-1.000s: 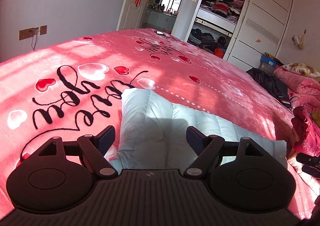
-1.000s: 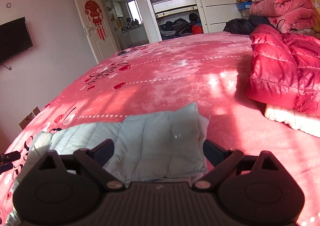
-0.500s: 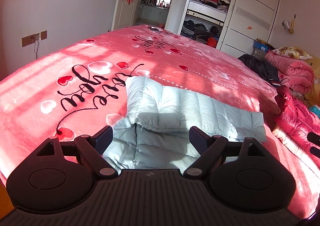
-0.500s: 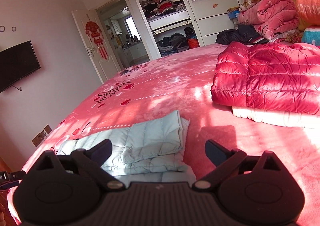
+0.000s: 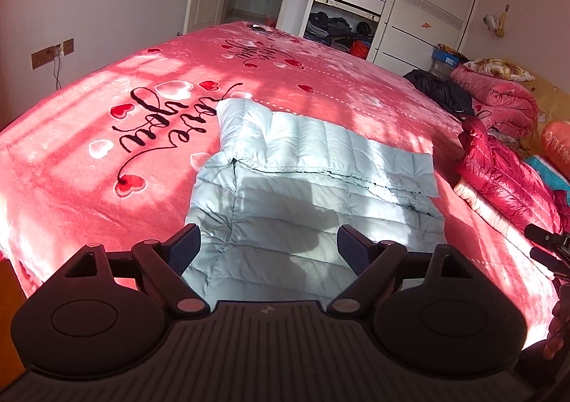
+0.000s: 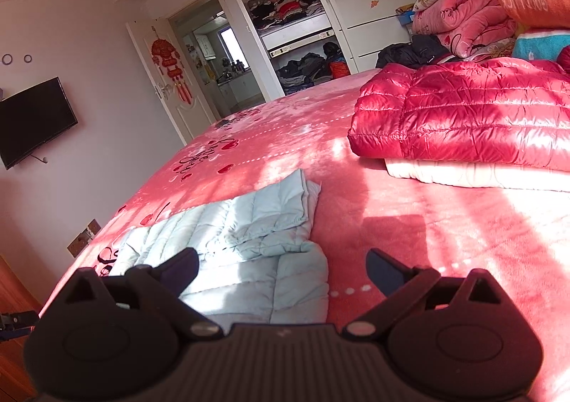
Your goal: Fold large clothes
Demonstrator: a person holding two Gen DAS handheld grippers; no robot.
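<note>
The pale blue jacket (image 5: 306,188) lies flat on the red blanket (image 5: 107,138), near the bed's near edge, with its far half folded over toward the near side, so a second layer rests on the lower one. A second ago both grippers hung low over this cloth and it filled the bottom of each view; now both have pulled back and up, and the whole folded shape shows, with its stepped edge running left to right.

The left gripper (image 5: 269,248) hovers above the near part of the jacket with its fingers spread wide and nothing between them. The right gripper (image 6: 281,266) is also spread wide and empty, above the jacket's near right corner (image 6: 302,281) and the bare blanket beside it.

That release and retreat suggests one fold is finished. The jacket is still long from left to right, so another fold across its length seems likely to remain.

Farther right, well apart from it, a red jacket (image 6: 463,117) lies folded on top of a cream garment (image 6: 463,175), probably pieces already done.
</note>
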